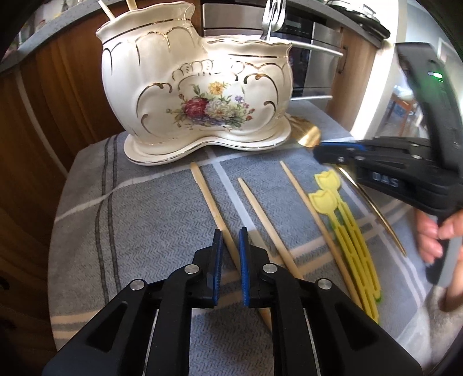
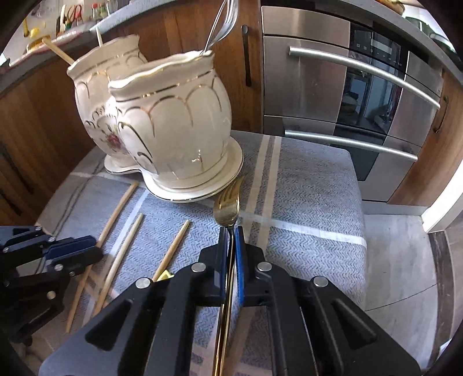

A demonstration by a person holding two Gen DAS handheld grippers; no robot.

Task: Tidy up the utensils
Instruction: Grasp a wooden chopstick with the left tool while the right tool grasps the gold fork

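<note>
A cream two-pot ceramic holder (image 1: 199,95) with flowers stands at the back of the cloth; it also shows in the right wrist view (image 2: 173,136). Chopsticks (image 1: 104,8) stand in its tall pot and a silver fork (image 2: 222,23) in the low pot. Three chopsticks (image 1: 260,217) and yellow tulip picks (image 1: 347,231) lie on the cloth. My left gripper (image 1: 230,240) is narrowly open around the leftmost chopstick (image 1: 214,211), jaws not touching it. My right gripper (image 2: 230,234) is closed around the neck of a gold fork (image 2: 227,205) lying beside the holder's base.
A grey-blue striped cloth (image 1: 139,219) covers a small table. Wooden cabinets (image 1: 58,101) stand behind on the left and a steel oven (image 2: 361,101) on the right. The table edge drops to the floor (image 2: 405,260) at the right.
</note>
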